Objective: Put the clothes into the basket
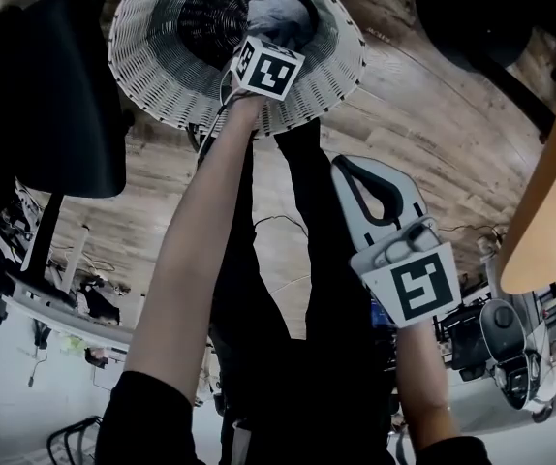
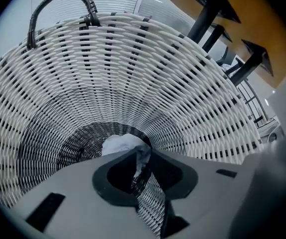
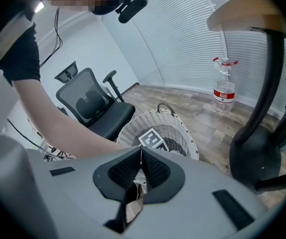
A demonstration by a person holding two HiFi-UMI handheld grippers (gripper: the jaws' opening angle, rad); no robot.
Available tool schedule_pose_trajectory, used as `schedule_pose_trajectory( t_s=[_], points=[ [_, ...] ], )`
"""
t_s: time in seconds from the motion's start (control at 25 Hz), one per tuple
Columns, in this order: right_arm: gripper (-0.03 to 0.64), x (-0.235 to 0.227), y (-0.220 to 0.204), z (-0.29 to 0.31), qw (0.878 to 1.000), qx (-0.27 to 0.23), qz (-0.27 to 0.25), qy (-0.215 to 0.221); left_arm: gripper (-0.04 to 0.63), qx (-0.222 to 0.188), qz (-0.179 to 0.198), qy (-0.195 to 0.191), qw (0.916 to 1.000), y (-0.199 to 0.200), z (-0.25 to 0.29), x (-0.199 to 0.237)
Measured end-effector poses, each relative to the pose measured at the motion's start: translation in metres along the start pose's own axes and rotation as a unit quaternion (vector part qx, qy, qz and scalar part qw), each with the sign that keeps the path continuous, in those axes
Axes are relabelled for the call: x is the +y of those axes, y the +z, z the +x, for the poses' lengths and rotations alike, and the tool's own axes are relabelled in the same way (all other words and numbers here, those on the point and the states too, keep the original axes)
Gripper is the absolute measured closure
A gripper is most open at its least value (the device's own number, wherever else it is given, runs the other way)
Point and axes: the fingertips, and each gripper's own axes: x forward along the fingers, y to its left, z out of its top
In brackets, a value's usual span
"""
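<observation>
The fingers of the left gripper pinch a fold of pale cloth deep inside the white woven basket; it looks light and limp, best held by 1 bunched fold, while the right gripper waits closed, apparently empty.

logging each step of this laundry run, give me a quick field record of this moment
basket: white wicker basket standing on the wood floor
garment: pale grey garment, low inside the basket
left gripper: reaching deep into the basket, jaws pinched on the garment
right gripper: held back outside the basket, jaws together, nothing between them
nearby: black office chair, spray bottle
status: garment is in the basket, not yet let go
</observation>
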Motion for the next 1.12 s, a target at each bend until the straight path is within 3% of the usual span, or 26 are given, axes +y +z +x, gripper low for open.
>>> schedule_pose_trajectory(
  t_s=[0.52,1.12],
  points=[
    [0.600,0.021,0.007,-0.005,1.000,0.003,-0.017,0.015,0.505,-0.001,0.008,-0.004,1.0000,0.003,-0.034,-0.007],
    [0.600,0.061,0.076,-0.040,0.997,-0.037,-0.068,0.013,0.545,-0.006,0.021,0.013,0.9997,0.024,-0.136,-0.002]
  ],
)
